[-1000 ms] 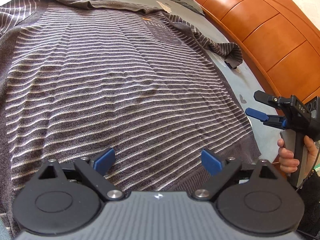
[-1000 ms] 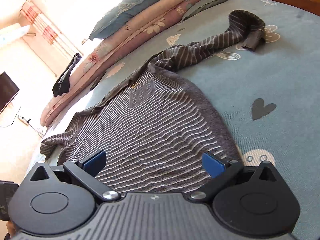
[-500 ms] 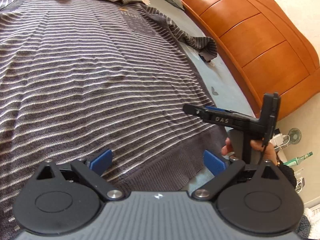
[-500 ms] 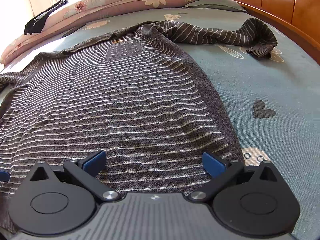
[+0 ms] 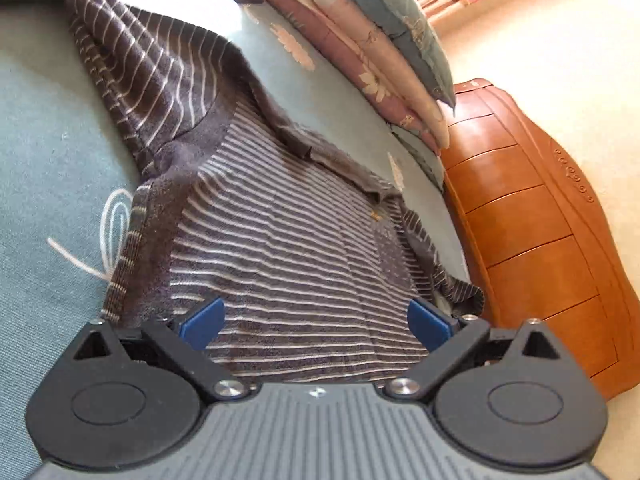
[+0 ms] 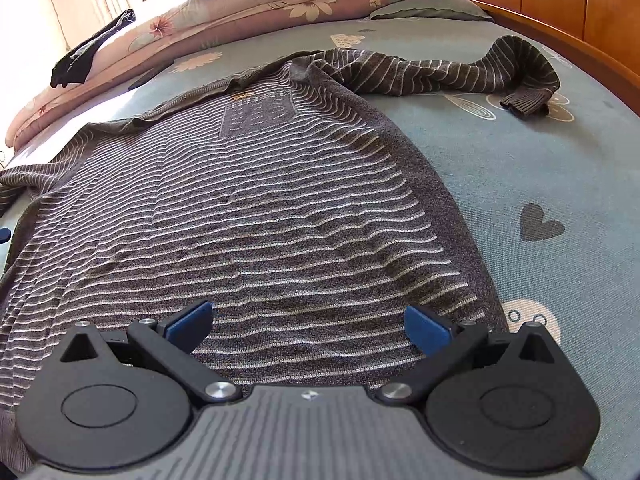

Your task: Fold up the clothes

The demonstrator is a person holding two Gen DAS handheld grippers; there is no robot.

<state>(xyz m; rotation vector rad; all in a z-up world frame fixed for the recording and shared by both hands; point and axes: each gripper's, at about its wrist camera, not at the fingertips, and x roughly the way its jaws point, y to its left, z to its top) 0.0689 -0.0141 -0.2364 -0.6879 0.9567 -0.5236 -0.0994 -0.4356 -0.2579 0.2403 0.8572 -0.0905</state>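
**Striped sweater lies flat on the bed, both tools wide open**

The grey knit sweater with thin white stripes (image 6: 256, 208) is spread flat on the blue-green bed sheet (image 6: 540, 168). The right gripper (image 6: 306, 326) hangs over its bottom edge. Its blue fingers (image 6: 188, 322) are spread wide and hold nothing.

Only the right view shows one long sleeve (image 6: 460, 70) reaching out to 2 o'clock, with its cuff curled on the sheet. It also shows a black cloth (image 6: 86, 54) on the pile of flowery pink quilts (image 6: 240, 16) at 11 o'clock.

Only the left view shows the orange wooden headboard (image 5: 540, 216) at 3 o'clock and the other sleeve (image 5: 152, 64) bunched up at 11 o'clock. The left gripper (image 5: 316, 322) is wide open too, with nothing in it.

The far end of that sleeve is cut off at the top. The bottom edge of the sweater is hidden behind both tools.
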